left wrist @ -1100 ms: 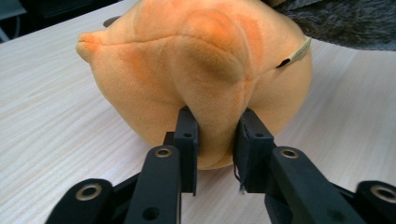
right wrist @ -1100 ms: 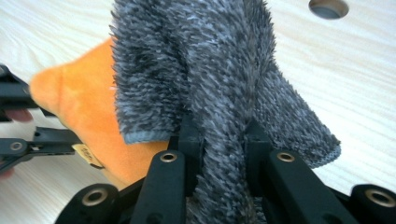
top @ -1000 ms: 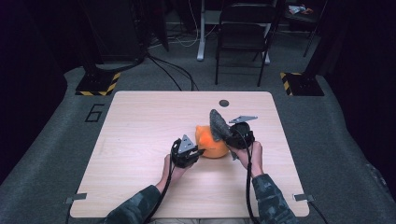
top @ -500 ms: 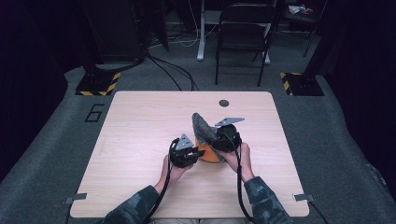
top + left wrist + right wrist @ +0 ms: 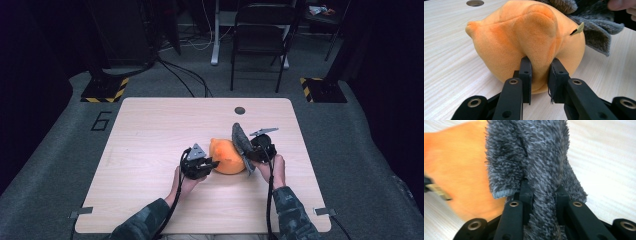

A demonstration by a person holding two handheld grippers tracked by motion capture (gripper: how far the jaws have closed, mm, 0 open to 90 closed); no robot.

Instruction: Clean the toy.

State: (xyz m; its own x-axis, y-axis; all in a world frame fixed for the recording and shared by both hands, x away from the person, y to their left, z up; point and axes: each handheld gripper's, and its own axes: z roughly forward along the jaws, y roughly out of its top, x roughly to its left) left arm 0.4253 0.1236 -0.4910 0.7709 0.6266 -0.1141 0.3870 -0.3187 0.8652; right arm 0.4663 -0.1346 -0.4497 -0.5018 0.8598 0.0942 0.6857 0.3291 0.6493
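Orange plush toy [image 5: 227, 156] lies on counter [image 5: 150, 135], near middle, slightly toward person's side. Rounded body, long axis roughly across counter in high view; small pointed nub aims toward far edge. Left tool [image 5: 206, 165] at toy's left flank, jaws narrow, pinching soft fold of plush [image 5: 537, 50]. Right tool [image 5: 248, 152] at toy's right side, jaws clamped on grey furry cloth [image 5: 241, 142], which stands on edge against toy, long axis running near-to-far. Small tag [image 5: 579, 28] sticks out at toy's seam beside cloth [image 5: 534, 157].
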